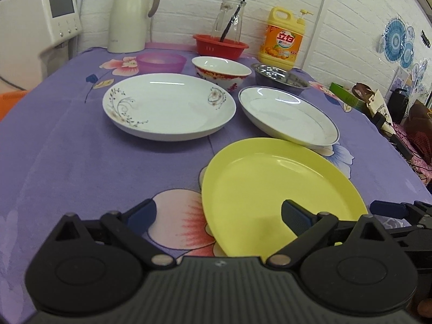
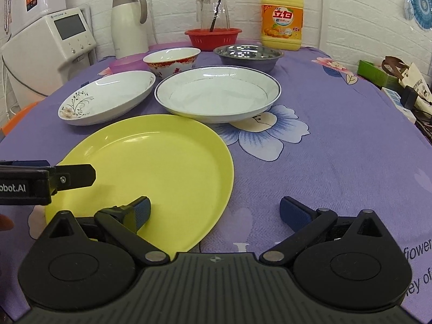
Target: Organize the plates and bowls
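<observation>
Red basket holds jar; plates bare.

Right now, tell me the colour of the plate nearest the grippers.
Plain yellow plate, clearest in the right wrist view.

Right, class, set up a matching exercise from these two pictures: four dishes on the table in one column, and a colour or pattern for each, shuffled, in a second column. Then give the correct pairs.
Column one:
1. Nearest plate
2. Plate at far left
3. Plate at far right
4. Basin by the detergent bottle

Column two:
A. White with a thin dark-blue rim line
B. Shiny bare metal
C. Plain yellow
D. White with a floral sprig pattern

Pairs: 1-C, 2-D, 3-A, 4-B
</observation>
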Demonstrator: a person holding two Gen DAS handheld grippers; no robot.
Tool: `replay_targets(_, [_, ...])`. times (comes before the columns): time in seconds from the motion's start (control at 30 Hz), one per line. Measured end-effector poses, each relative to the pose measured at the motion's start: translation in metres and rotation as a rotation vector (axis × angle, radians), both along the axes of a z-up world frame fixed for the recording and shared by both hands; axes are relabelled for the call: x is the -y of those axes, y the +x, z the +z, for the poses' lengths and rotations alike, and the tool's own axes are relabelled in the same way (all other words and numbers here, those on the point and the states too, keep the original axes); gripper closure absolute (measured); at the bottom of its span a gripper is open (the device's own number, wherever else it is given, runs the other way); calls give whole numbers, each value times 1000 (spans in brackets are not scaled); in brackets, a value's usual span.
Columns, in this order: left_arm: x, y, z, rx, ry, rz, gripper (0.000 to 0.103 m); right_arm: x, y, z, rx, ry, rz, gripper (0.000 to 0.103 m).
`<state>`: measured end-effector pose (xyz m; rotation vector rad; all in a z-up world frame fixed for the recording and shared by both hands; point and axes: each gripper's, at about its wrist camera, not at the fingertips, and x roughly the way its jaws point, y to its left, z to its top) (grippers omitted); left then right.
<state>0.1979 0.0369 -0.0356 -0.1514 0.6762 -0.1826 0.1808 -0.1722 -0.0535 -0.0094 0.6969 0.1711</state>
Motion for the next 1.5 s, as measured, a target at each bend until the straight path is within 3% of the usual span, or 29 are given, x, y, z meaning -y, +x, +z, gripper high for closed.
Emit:
replay_targets(0.07, [-1,0,1,13,-21,-6,8,2,-1,5,10,45,9,0])
replay_targets(0.2, [0,7,-1,-11,-24,-9,16,-8,-3,8,61,-10,21,0])
replay_targets(0.33, [9,10,-1,-15,21,-17,25,-5,5,2,27,15,26,0])
replay_targets(0.47, [24,11,-2,-6,104,-31,38,-7,7,-1,42,3,32,0])
replay_targets(0.5, [29,10,-3,4,120,-47,51,-9,5,-1,48,3,37,0])
replay_targets(0.57, [33,8,-2,7,116,-41,55,-12,0,-1,69,15,56,0])
replay_targets(0.77, [19,5,4,-25,81,-3,58,-26,-10,7,83,1,40,0])
replay_targets(0.97, [-22,-20,18,-13,117,104,58,-64,-16,15,94,37,140,0])
replay_targets(1.17, [-62,-32,14,-41,110,193,58,-104,-15,12,73,41,231,0])
replay_targets(1.37, [-69,-28,12,-34,106,194,59,-111,-12,12,62,26,231,0])
replay_targets(1.5, [-68,-27,2,-45,110,193,53,-119,-12,3,32,6,257,0])
